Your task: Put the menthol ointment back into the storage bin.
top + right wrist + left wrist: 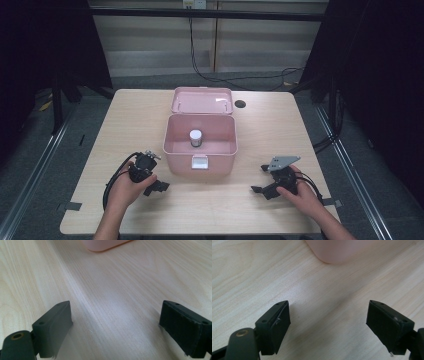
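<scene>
A pink box (200, 150) stands in the middle of the wooden table (135, 115) with its lid (202, 100) swung open to the back. Inside it stands a small dark jar with a white cap (195, 137). My left gripper (159, 184) rests low at the box's front left, held in a hand, jaws open with nothing between them (328, 312). A corner of the pink box (337, 250) lies ahead of it. My right gripper (260, 178) sits at the box's front right, jaws open and empty (116, 315), with the box's edge (102, 245) farther off.
A round cable hole (240, 104) lies in the table right of the lid. Bare wood spreads to both sides of the box and along the front edge. Black cables (210, 75) run on the floor behind the table.
</scene>
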Demonstrator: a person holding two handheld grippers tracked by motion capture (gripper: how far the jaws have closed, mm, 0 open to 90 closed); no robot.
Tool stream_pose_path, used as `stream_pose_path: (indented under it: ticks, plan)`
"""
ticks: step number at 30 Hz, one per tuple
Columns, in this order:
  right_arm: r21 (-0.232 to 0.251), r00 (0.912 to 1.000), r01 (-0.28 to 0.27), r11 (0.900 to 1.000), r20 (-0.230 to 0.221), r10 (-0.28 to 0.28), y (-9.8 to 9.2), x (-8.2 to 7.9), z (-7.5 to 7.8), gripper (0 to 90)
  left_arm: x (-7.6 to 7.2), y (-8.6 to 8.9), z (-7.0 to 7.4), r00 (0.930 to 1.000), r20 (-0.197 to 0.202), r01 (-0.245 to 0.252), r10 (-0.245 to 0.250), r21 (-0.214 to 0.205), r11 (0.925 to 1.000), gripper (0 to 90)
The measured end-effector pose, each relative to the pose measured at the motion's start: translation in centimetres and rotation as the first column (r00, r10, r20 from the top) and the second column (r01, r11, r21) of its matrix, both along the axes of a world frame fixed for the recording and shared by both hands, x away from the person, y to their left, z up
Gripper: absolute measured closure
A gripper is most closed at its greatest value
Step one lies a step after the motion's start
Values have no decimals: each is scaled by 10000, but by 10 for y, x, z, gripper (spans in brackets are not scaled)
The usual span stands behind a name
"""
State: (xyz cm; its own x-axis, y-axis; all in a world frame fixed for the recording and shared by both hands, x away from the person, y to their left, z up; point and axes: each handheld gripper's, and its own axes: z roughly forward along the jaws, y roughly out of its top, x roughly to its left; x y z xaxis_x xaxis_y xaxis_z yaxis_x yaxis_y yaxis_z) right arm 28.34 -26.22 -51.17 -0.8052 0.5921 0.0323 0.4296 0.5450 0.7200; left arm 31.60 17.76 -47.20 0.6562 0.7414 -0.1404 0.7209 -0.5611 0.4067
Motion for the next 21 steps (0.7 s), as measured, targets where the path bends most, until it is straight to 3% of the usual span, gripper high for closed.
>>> stream_pose_path:
  ticks: [2, 5, 12, 14, 18, 21]
  plan:
    - [5, 10000, 7, 10000, -10, -7, 0, 0, 0, 102, -1, 0, -2, 9987, 337, 367, -370, 112, 9993, 186]
    - [2, 10000, 2, 10000, -11, -2, 0, 0, 0, 102, -2, 1, -6, 9954, 787, 546, -550, 72, 9985, 182]
    - [8, 10000, 9, 10000, -9, -9, 0, 0, 0, 102, -4, 4, -14, 9882, 1317, 791, -777, -56, 9968, 153]
    - [8, 10000, 10, 10000, -11, -10, 0, 0, 0, 102, -5, 4, -16, 9816, 1609, 1031, -1027, 60, 9947, 149]
    - [8, 10000, 8, 10000, -11, -8, 0, 0, 0, 102, -7, 3, -18, 9791, 1792, 977, -961, -3, 9952, 123]
    - [6, 10000, 6, 10000, -10, -6, 0, 0, 0, 102, -6, 3, -17, 9836, 1572, 902, -881, -63, 9959, 131]
